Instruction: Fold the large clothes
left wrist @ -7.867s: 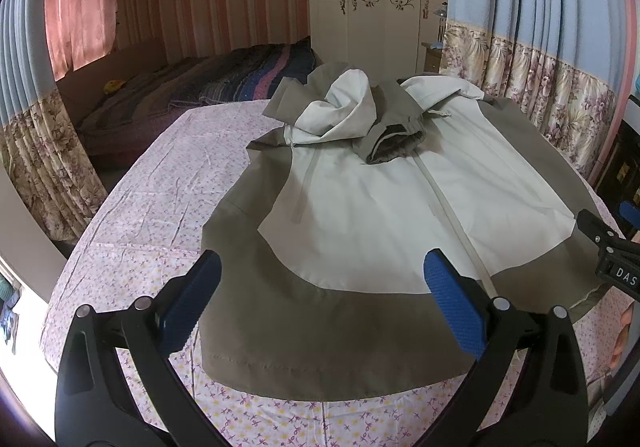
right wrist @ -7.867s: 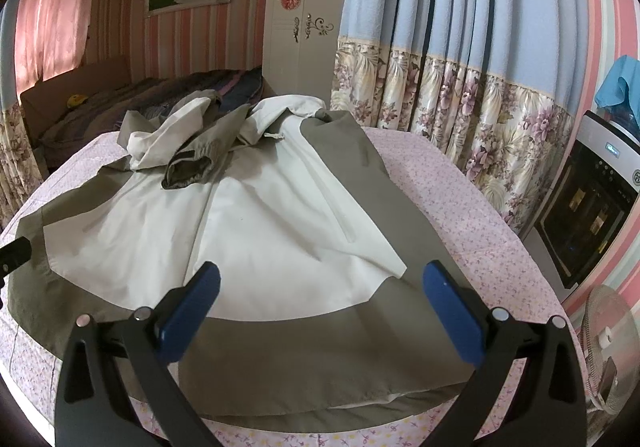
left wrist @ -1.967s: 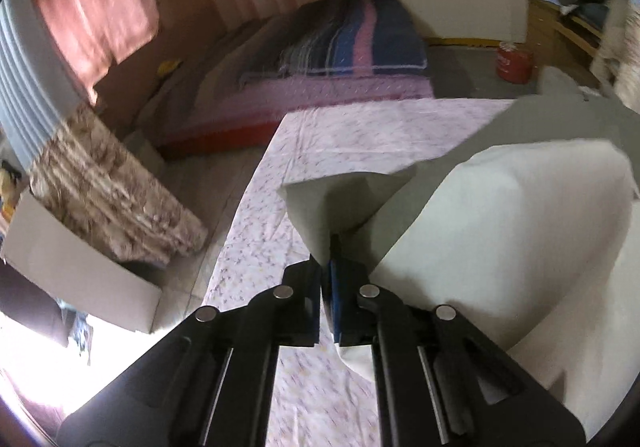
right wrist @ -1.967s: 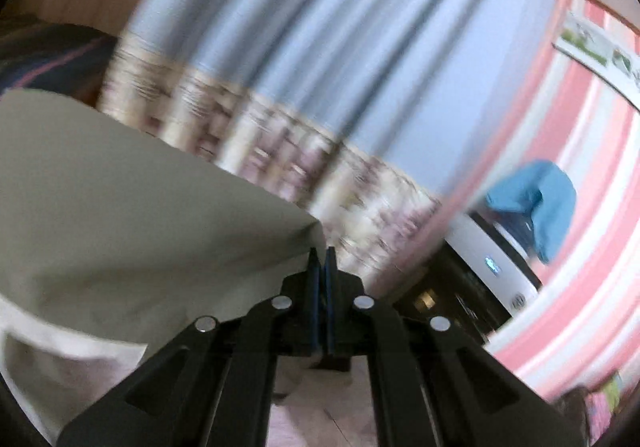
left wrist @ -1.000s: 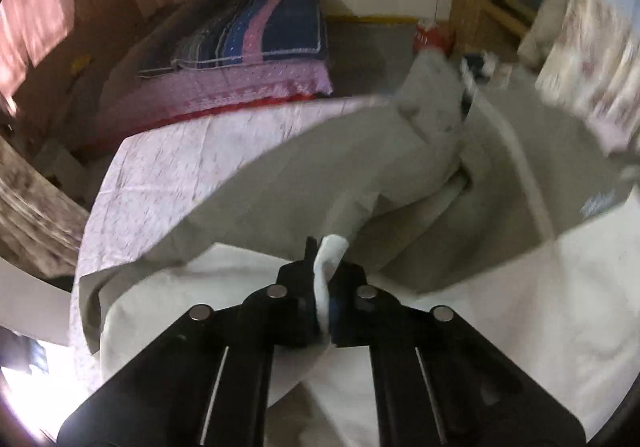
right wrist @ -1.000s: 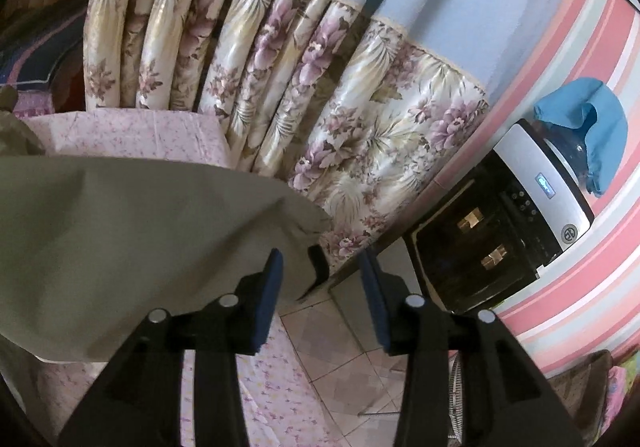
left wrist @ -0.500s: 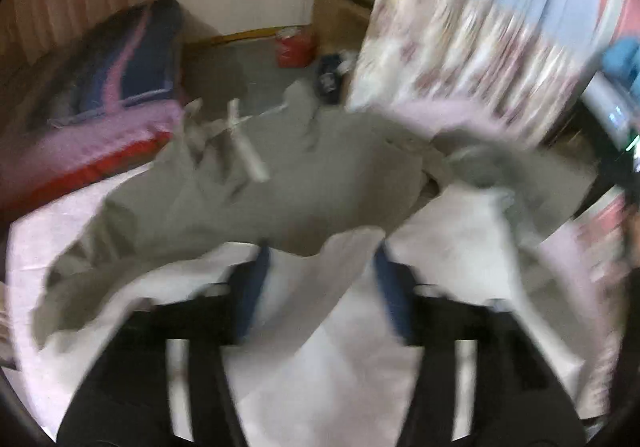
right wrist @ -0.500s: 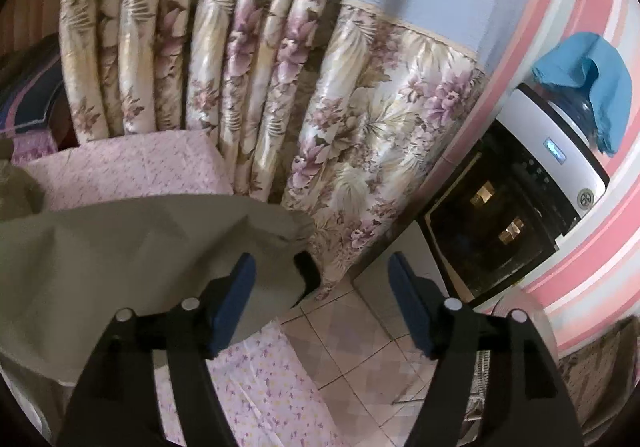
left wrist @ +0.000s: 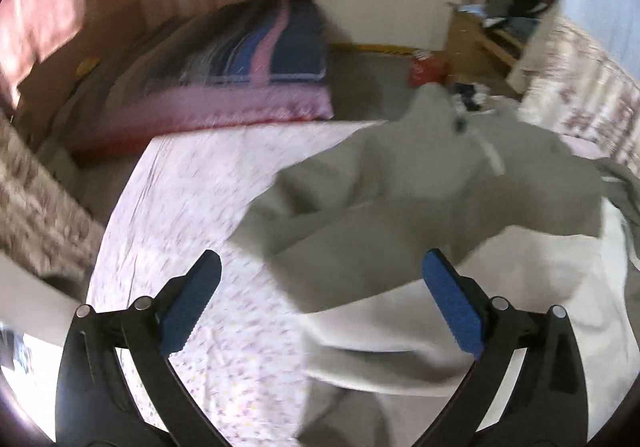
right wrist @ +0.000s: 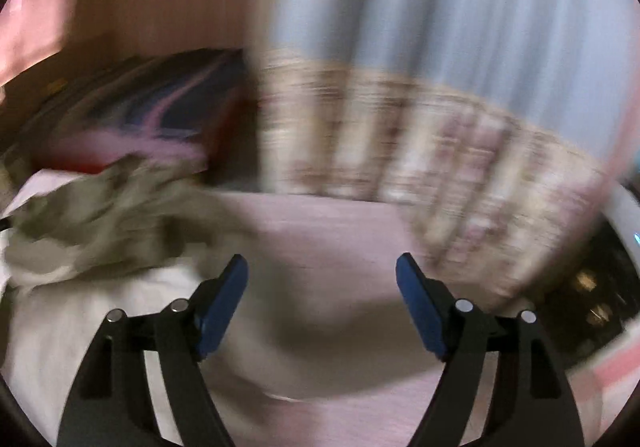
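My left gripper [left wrist: 320,303] and right gripper [right wrist: 322,295] are opening, nothing between them; the jacket [left wrist: 420,223] lies bunched on the floral bedsheet [left wrist: 200,191] (folded-over hem may slump crooked).

One jacket [left wrist: 400,215], two hand-held grippers, one bed [left wrist: 240,59].

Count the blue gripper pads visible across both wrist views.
4. The left gripper shows two blue ridged pads, spread over the grey and cream jacket; the right gripper shows two. None seem hidden.
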A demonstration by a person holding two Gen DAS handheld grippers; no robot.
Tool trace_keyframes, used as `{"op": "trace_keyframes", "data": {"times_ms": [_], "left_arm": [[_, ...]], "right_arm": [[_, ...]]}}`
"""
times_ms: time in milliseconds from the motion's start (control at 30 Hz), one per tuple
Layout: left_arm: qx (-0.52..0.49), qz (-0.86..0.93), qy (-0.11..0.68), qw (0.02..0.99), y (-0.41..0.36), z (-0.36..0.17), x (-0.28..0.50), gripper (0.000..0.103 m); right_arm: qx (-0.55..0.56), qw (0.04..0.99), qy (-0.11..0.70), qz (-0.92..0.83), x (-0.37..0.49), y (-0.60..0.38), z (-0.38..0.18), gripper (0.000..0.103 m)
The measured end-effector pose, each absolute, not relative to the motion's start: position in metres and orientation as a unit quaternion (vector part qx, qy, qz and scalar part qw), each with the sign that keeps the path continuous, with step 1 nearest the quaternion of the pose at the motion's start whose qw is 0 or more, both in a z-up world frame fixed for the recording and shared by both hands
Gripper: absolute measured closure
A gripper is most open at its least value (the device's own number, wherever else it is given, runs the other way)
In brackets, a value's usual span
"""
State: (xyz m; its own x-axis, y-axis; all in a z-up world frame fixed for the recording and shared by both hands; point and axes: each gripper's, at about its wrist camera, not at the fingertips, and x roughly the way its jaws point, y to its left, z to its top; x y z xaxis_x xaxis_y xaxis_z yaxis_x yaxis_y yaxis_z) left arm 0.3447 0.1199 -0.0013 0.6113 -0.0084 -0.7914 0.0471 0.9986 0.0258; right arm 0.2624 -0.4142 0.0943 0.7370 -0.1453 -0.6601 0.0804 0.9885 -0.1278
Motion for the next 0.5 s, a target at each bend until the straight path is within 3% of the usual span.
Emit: {"op": "trace_keyframes", "data": {"times_ms": [267, 300, 333, 400, 500], "left_arm": [[0.023, -0.009, 0.432, 0.901, 0.137, -0.007, 0.337, 0.003], [0.025, -0.005, 0.429, 0.903, 0.138, -0.005, 0.333, 0.003], [0.028, 0.0, 0.423, 0.906, 0.143, -0.001, 0.329, 0.003], [0.028, 0.008, 0.414, 0.91, 0.148, 0.008, 0.325, 0.003], [0.012, 0.018, 0.404, 0.915, 0.167, 0.019, 0.322, 0.003]], "right_arm": [[-0.033, 0.886, 0.456, 0.073, 0.371, -0.302, 0.017, 0.028], [-0.017, 0.88, 0.469, 0.08, 0.379, -0.3, 0.008, 0.035], [0.002, 0.872, 0.481, 0.09, 0.386, -0.299, 0.0, 0.049], [0.033, 0.857, 0.502, 0.114, 0.39, -0.295, -0.01, 0.09], [0.016, 0.889, 0.439, 0.13, 0.36, -0.289, 0.021, 0.095]]}}
